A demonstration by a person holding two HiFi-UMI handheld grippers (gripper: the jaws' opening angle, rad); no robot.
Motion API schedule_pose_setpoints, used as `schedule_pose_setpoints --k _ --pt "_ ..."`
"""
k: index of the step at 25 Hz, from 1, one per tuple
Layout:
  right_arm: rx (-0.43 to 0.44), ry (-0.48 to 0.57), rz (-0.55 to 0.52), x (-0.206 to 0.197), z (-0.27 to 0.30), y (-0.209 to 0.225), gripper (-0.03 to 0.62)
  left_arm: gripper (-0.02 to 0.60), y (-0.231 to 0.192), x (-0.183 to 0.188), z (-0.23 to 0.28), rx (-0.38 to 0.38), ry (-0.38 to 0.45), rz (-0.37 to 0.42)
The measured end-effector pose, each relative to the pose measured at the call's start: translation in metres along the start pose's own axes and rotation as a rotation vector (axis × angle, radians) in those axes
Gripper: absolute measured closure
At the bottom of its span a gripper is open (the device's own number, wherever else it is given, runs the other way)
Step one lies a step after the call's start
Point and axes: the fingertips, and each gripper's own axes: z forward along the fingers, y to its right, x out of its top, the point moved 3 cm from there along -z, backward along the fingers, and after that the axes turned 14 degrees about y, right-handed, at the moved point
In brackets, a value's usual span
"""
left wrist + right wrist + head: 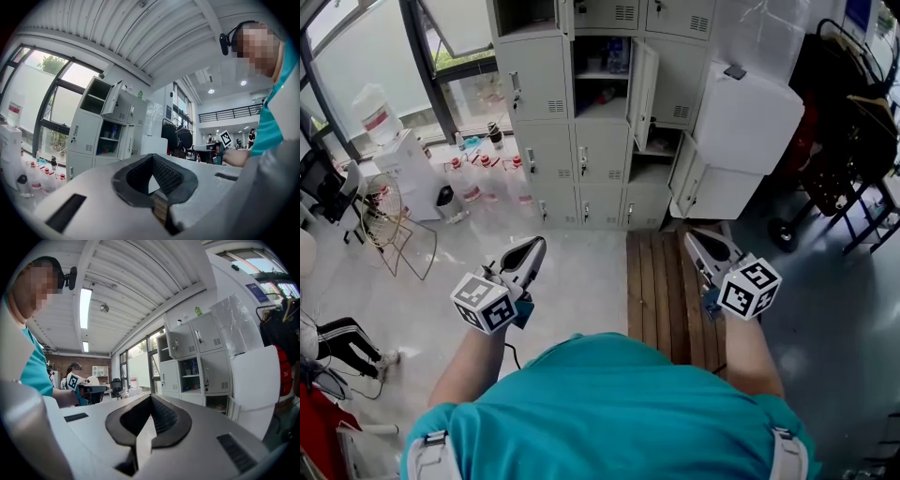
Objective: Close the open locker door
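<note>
We hold the left gripper (537,246) with its grey jaws pressed together at the tips and nothing between them, and the right gripper (691,236) is likewise closed and empty. Both point level toward the far wall, each carrying its white cube with black square markers near our hands. Below them shows our teal short-sleeved shirt (609,403). Under the right gripper lies a brown wooden slatted pallet (656,281) on the pale floor. Well ahead of both grippers stands the light grey metal locker bank (539,80). In its middle row one compartment gapes, with small items on a shelf inside, and the open locker door (644,82) swings out at its right edge, untouched. A lower grey door (682,178) on the right side of the bank also stands out from its frame. Just right of the lockers sits a large white boxy cabinet (745,117). To the left, clear plastic bottles with red caps (483,178) cluster on the floor near a white water dispenser (408,169).
</note>
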Motion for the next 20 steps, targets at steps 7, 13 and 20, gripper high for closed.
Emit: schedule_pose_setpoints --k 7,13,20 --pt "-0.003 -0.020 0.001 -0.021 0.078 0.022 0.595 0.578 -0.079 -0.018 0.031 -0.024 -0.004 -0.043" --pt "-0.027 0.047 -0.033 -0.026 0.201 0.048 0.595 0.578 -0.214 -0.017 0.083 -0.094 0.013 -0.050" --pt "-0.091 0.087 -0.063 -0.002 0.330 0.085 0.595 0.578 -0.334 0.024 0.179 -0.216 0.017 -0.005"
